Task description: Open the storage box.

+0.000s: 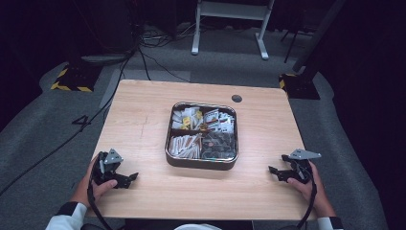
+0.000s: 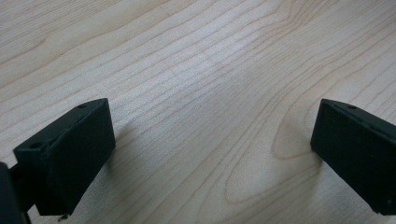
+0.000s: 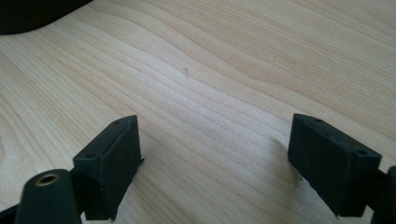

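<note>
Both idle at start: my left gripper (image 1: 128, 178) and right gripper (image 1: 276, 172) rest jaws wide, empty, on the table (image 1: 143, 120); next, reach in toward the tray (image 1: 201, 164).

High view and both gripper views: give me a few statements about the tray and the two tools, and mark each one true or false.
1. The metal tray sits in the middle of the wooden table. True.
2. The left tool holds a packet from the tray. False: its jaws stand open with bare wood between them.
3. The tray is split into four compartments holding small packets. True.
4. The right tool is clamped on the tray's rim. False: it is apart from the tray, open, near the table's right front edge.
5. Both tools are at the near side of the table, one on each side of the tray. True.
</note>
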{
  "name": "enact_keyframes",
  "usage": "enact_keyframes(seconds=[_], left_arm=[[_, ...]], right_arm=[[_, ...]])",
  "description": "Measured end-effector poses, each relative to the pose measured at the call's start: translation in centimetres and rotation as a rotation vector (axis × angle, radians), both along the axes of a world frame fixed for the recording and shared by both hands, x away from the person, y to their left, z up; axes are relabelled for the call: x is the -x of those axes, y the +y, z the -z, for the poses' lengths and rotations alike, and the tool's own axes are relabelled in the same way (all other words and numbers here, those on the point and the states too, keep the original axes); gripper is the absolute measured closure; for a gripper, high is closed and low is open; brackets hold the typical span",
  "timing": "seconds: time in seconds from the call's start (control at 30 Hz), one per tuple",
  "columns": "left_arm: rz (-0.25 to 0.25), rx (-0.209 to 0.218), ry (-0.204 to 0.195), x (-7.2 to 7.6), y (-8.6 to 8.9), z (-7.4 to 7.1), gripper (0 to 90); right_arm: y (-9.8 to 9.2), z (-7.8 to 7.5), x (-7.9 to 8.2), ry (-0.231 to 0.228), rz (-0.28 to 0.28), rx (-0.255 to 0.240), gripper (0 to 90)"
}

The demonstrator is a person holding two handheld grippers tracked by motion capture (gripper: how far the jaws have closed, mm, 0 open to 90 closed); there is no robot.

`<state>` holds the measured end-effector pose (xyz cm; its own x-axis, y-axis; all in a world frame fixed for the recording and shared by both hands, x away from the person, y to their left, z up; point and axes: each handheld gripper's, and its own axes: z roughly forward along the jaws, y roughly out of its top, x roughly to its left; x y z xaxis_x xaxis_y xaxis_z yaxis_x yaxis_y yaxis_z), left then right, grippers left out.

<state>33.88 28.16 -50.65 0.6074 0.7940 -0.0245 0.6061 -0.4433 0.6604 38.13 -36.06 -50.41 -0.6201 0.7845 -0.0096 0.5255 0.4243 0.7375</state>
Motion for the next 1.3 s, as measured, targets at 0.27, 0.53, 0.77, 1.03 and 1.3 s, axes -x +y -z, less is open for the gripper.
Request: enact_keyframes(seconds=[0.27,0.53,0.77,1.03,1.3], left_arm=[[0.012,-0.001,-0.004,-0.1,0.1,0.0,0.0],[0.007,0.000,-0.001,-0.1,0.1,0.0,0.0],[0.009,0.001,-0.003,-0.1,0.1,0.0,0.0],[0.008,0.000,-0.001,-0.1,0.1,0.0,0.0],[0.008,0.000,-0.001,-0.1,0.1,0.0,0.0]], right_arm=[[0.0,0.0,-0.1,0.002,0.003,0.003,16.2],[0.2,-0.1,-0.4,0.015,0.028,0.010,16.0],[0.4,-0.4,-0.7,0.024,0.012,0.019,18.0],[1.3,-2.6,-1.2,-0.015,-0.025,-0.011,20.5],[3.5,-5.4,-2.3,-0.054,-0.091,-0.013,22.3]])
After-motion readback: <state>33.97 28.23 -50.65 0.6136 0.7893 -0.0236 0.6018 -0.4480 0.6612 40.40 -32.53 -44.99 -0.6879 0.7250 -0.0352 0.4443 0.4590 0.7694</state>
